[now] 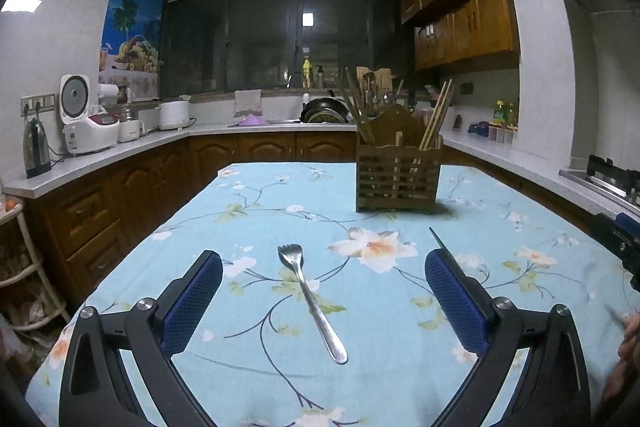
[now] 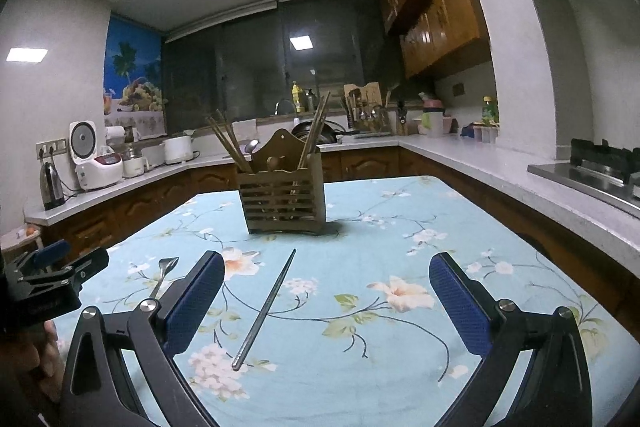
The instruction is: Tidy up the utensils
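A steel fork (image 1: 310,297) lies flat on the floral tablecloth (image 1: 260,211), tines pointing away, between the open fingers of my left gripper (image 1: 324,259). A metal chopstick (image 2: 266,309) lies on the cloth between the open fingers of my right gripper (image 2: 326,261); its tip (image 1: 438,239) shows beside the left gripper's right finger. The wooden slatted utensil holder (image 1: 398,175) stands further back on the table with several wooden chopsticks in it, seen also as the holder (image 2: 282,197) in the right wrist view. The fork (image 2: 164,273) shows left of the right gripper.
The table (image 2: 460,227) ends about where the holder stands. Kitchen counters wrap around behind with a rice cooker (image 1: 86,123), a kettle (image 1: 36,149), a sink with a pan (image 1: 324,109) and a stove (image 2: 600,167) at right. A hand (image 1: 628,347) shows at the right edge.
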A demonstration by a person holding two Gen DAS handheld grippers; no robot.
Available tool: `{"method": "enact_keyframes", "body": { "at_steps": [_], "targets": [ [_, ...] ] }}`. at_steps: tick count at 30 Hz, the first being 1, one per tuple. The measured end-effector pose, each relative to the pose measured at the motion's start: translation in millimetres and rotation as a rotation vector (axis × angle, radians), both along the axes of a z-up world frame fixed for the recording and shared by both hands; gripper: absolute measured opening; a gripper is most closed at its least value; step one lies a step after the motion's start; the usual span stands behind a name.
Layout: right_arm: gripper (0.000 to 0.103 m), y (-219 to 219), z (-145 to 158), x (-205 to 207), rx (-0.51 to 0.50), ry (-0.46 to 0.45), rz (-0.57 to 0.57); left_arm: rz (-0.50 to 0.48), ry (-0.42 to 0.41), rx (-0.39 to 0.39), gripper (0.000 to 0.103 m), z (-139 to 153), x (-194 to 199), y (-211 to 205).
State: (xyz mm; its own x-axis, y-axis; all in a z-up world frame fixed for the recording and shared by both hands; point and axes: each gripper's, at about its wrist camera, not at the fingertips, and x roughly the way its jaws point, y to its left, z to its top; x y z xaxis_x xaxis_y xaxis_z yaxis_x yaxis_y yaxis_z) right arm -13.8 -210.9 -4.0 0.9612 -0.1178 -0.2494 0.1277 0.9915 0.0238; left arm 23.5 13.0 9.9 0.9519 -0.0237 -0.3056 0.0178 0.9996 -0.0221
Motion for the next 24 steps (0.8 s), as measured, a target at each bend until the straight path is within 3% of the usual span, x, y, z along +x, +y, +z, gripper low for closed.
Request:
{"method": "enact_keyframes", "body": {
  "at_steps": [24],
  "targets": [
    [0.103,0.5,-0.5,0.3,-0.004,-0.001,0.003,0.015,0.015,0.008,0.102,-1.0,1.1,1.1]
  ]
}}
